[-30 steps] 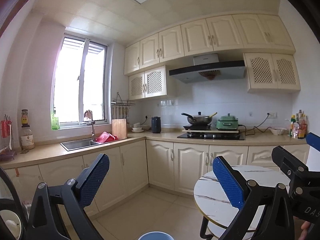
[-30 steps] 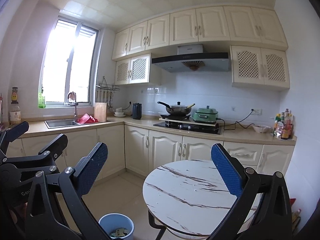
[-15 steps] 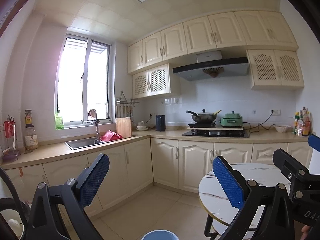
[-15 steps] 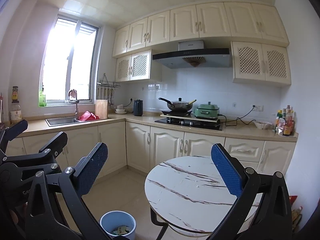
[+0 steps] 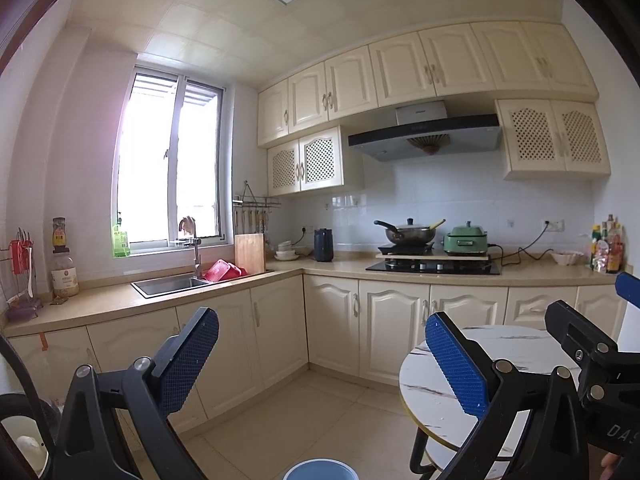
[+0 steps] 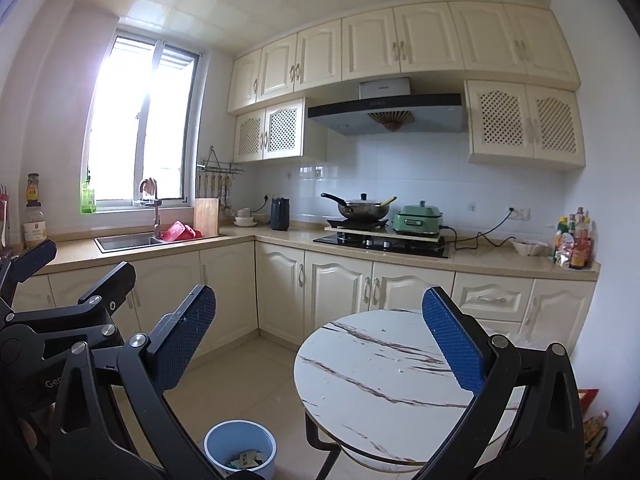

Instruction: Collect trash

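Fingers: both grippers, left gripper (image 5: 322, 364) and right gripper (image 6: 319, 342), hold their blue pads spread wide with nothing between them.
Trash: scraps of paper (image 6: 247, 460) lie in the blue bin (image 6: 240, 438) on the floor, just beside the round table (image 6: 384, 376); I see no loose litter on the tabletop.
Step in hand: probably done or scanning; best to sweep the table and floor slowly for anything missed, pads kept apart.
Counter: stove (image 6: 384, 242), green cooker (image 6: 418, 220), sink (image 6: 128, 241) well apart.
Writing: "DAS" and "Gen" partly readable on the gripper bodies; bottle labels too small.
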